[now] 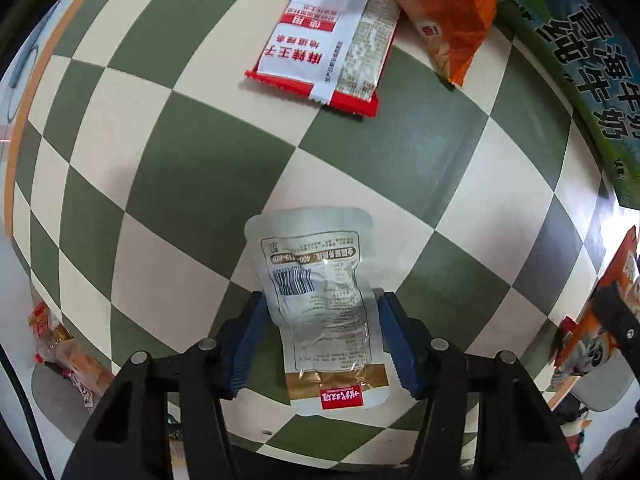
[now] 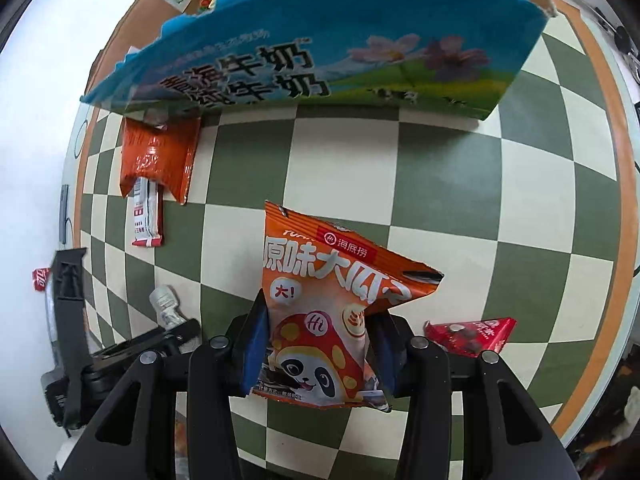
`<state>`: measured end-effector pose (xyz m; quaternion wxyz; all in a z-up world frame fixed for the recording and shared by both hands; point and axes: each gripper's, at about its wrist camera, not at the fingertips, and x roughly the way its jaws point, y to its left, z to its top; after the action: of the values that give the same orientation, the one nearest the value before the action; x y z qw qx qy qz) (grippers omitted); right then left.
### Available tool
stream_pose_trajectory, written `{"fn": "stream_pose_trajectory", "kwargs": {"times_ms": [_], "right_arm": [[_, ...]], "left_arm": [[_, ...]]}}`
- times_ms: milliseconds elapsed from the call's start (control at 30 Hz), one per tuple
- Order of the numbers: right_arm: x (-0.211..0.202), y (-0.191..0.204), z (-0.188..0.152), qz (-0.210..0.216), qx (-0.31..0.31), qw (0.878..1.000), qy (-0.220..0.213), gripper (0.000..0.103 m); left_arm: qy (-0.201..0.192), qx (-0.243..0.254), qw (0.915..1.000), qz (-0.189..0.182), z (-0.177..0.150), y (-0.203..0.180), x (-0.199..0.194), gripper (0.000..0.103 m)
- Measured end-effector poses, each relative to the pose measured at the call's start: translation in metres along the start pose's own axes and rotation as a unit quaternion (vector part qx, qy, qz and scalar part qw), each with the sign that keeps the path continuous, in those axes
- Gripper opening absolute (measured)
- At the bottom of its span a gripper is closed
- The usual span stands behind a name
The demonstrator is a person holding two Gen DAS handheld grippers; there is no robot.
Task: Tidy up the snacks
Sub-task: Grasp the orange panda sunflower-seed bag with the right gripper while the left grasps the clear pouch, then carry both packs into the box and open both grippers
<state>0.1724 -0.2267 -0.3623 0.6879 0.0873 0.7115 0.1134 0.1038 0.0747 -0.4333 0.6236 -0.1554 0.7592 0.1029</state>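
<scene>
Your checkered table (image 2: 448,168) carries everything. Biggest item: blue milk carton box (image 2: 320,52), open-topped, standing along the table's far edge in the right wrist view, snacks visible inside it.

Your right gripper (image 2: 318,344) is clamped on the orange panda snack bag (image 2: 324,312): both blue pads squeeze its lower half and the bag looks lifted clear of the table, upper half sticking out past the fingertips. No gap at the pads.

Your left gripper (image 1: 320,332) has the white pouch (image 1: 320,300) between its jaws, printed back facing up. The left pad touches the pouch's edge; on the right, contact is harder to judge, pad right at the edge. The pouch looks flat on the table, near its middle.

An orange packet (image 2: 160,156) lies against the box's foot, toward the table's left edge, overlapping one end of the red-and-white strip pack (image 1: 324,40). A small red packet (image 2: 472,334) sits near the right edge, just beside your right gripper.
</scene>
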Motion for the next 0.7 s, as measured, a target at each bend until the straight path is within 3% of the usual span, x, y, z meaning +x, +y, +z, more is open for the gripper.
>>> {"fn": "stream_pose_trajectory", "kwargs": {"times_ms": [367, 567, 700], "right_arm": [[-0.003, 0.011, -0.006, 0.017, -0.018, 1.0, 0.004, 0.048], [-0.02, 0.012, -0.007, 0.035, -0.023, 0.999, 0.0, 0.048], [-0.045, 0.008, -0.003, 0.049, -0.021, 0.998, -0.015, 0.048]], "left_arm": [[-0.03, 0.023, 0.9992, -0.015, 0.001, -0.026, -0.043, 0.054], [-0.066, 0.064, 0.9953, -0.031, -0.008, -0.047, -0.09, 0.054], [-0.088, 0.088, 0.9911, -0.047, 0.002, -0.066, -0.129, 0.054]]}}
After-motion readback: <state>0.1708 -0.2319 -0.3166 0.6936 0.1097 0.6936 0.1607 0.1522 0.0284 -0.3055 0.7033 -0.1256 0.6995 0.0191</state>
